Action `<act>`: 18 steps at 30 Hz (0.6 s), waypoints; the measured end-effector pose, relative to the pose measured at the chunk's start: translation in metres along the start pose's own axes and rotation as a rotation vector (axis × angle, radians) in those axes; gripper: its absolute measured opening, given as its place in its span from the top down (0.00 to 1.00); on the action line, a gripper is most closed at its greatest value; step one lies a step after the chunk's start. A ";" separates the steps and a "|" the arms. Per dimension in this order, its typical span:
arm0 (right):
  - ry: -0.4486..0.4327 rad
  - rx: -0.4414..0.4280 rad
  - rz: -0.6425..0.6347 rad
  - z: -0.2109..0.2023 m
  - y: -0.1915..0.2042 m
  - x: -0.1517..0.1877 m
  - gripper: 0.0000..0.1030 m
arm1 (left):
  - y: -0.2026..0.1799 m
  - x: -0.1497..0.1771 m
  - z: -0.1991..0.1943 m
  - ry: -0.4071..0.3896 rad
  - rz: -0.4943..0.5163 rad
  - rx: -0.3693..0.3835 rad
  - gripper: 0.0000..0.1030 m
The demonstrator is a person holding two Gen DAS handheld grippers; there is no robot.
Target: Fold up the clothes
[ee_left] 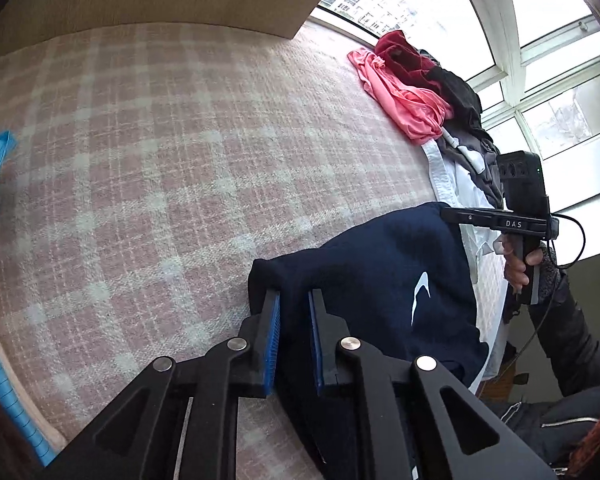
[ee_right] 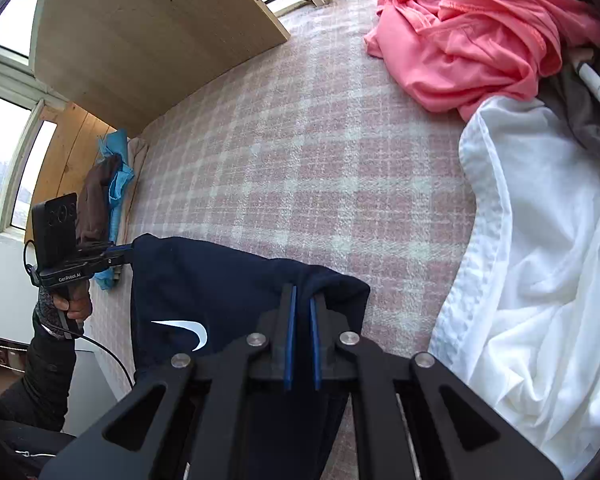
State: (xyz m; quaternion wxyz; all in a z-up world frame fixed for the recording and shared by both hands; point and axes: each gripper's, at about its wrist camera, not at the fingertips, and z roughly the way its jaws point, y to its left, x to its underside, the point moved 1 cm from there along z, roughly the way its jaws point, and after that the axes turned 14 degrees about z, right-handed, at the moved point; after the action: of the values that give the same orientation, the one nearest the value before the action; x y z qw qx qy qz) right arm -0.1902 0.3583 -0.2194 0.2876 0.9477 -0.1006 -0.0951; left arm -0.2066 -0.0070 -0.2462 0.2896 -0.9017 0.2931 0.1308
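Garment (ee_left: 380, 280) of navy cloth, lower centre, pinched at two corners by left tool (ee_left: 294, 300) and right tool (ee_right: 303, 300) above bed (ee_left: 160, 160); laying flat plausibly next.

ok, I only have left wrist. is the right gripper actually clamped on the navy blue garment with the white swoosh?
Observer: Yes. The right gripper has its blue pads nearly together, with the top edge of the navy blue garment between them.
Operator: anything behind the blue cloth far left?
Observer: A brown garment drapes over that light blue cloth, beside a wooden panel.
Operator: clearance on its right?
Observer: Crumpled white fabric lies close by, pink plaid cover showing between.
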 end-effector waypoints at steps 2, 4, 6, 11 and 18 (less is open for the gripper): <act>-0.031 -0.011 -0.032 -0.008 0.010 0.003 0.95 | -0.002 -0.001 -0.005 -0.026 0.006 -0.026 0.96; -0.068 0.002 -0.063 -0.015 0.007 0.001 0.95 | 0.006 0.000 -0.004 -0.025 -0.011 -0.037 0.96; -0.052 0.049 -0.051 -0.006 -0.002 -0.005 0.95 | 0.014 0.001 -0.002 -0.024 -0.029 -0.049 0.96; -0.008 0.103 -0.016 -0.002 -0.014 -0.006 0.84 | 0.028 0.005 -0.010 -0.012 -0.051 -0.148 0.98; -0.129 0.114 -0.067 -0.050 0.008 0.004 0.79 | -0.006 -0.002 -0.053 -0.079 0.055 -0.168 0.98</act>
State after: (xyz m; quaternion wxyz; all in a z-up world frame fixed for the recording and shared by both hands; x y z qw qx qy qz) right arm -0.1758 0.3771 -0.1744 0.2228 0.9573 -0.0923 -0.1595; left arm -0.2008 -0.0338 -0.1999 0.2207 -0.9086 0.2941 0.1980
